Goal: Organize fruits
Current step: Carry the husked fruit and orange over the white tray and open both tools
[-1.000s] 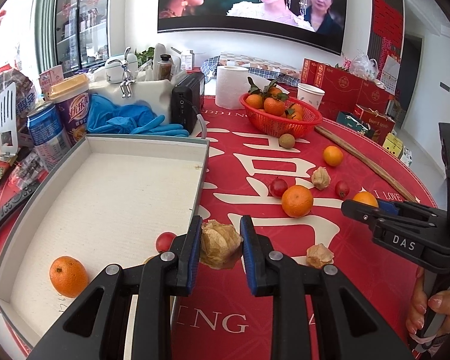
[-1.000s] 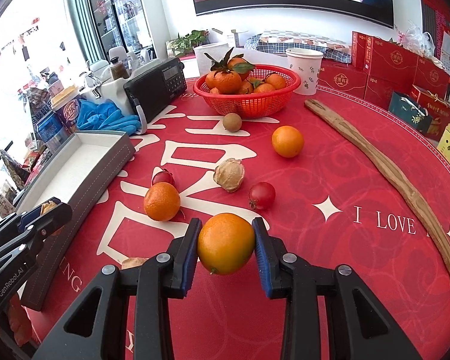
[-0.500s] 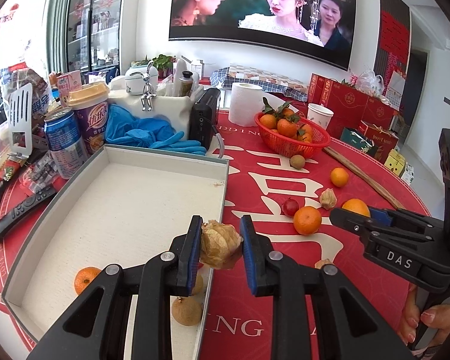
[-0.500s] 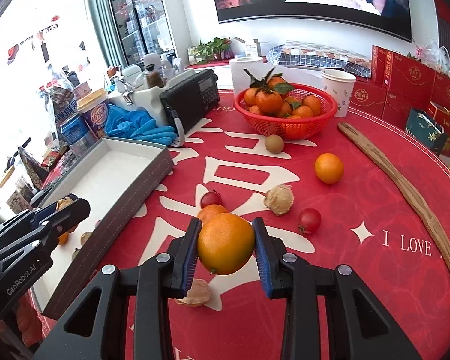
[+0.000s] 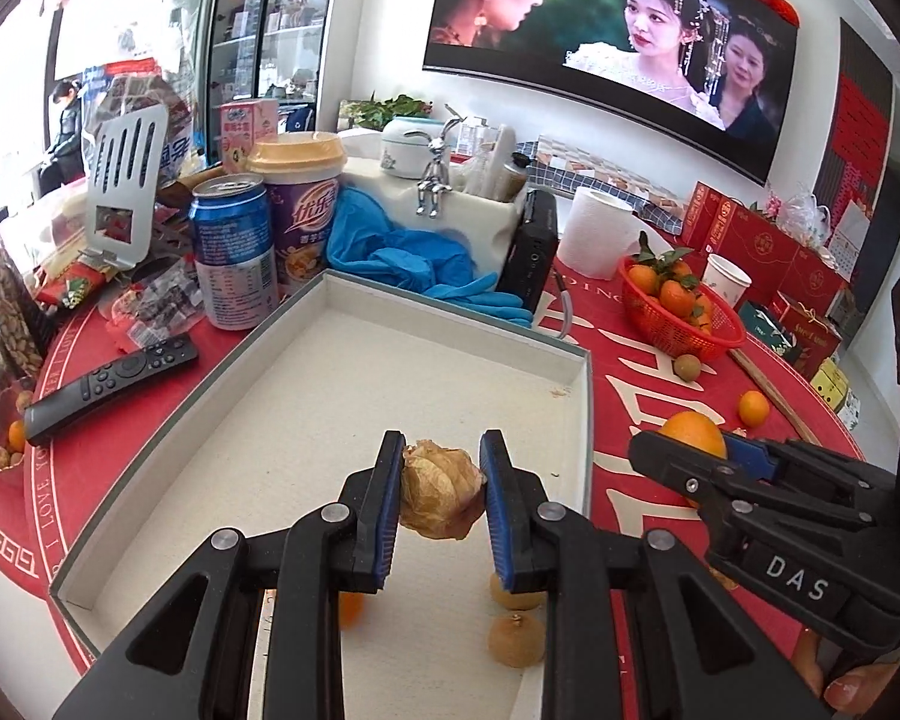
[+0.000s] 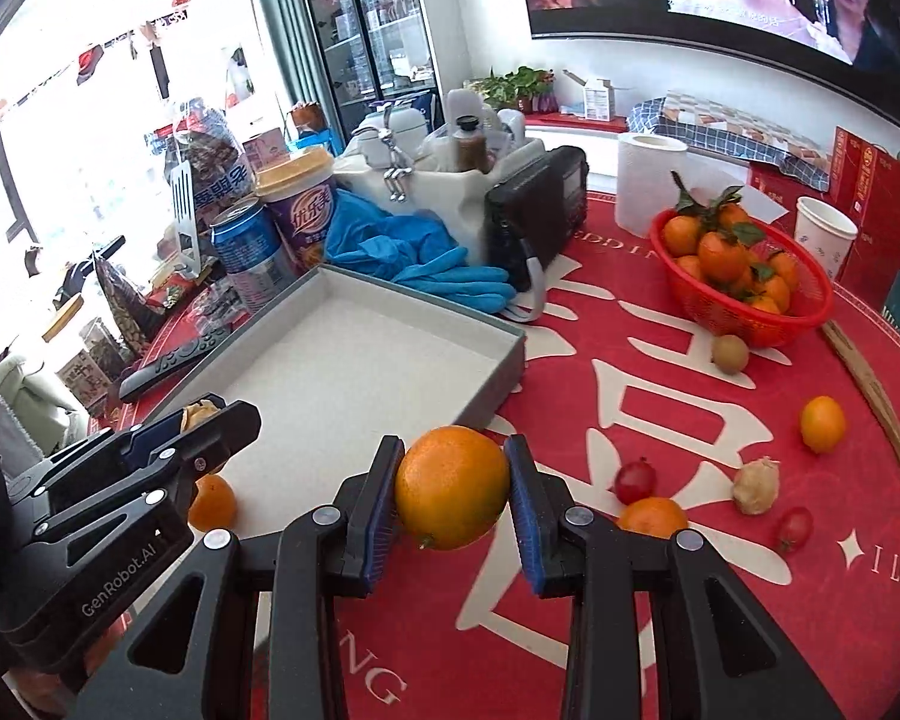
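My left gripper [image 5: 441, 504] is shut on a papery brown physalis [image 5: 441, 495] and holds it above the grey tray [image 5: 450, 330]. In the tray below lie two tan longans [image 5: 513, 642] and a small orange [image 6: 211, 503]. My right gripper [image 6: 453, 495] is shut on a large orange [image 6: 452, 486] and holds it above the red cloth beside the tray's [image 6: 510, 369] right wall. It also shows in the left wrist view [image 5: 699, 450].
A red basket of tangerines [image 6: 744, 276], a longan [image 6: 729, 353], a small orange [image 6: 822, 423], a physalis [image 6: 756, 486], cherry tomatoes [image 6: 793, 529] and a tangerine [image 6: 652, 517] lie right. A radio [image 6: 540, 216], blue gloves [image 5: 414, 261], can [image 5: 232, 258], cup and remote [image 5: 111, 378] crowd behind and left of the tray.
Both grippers rose and moved left toward the tray. The left one with the physalis now hangs over the tray's floor. The right one with the orange came up beside the tray's wall.
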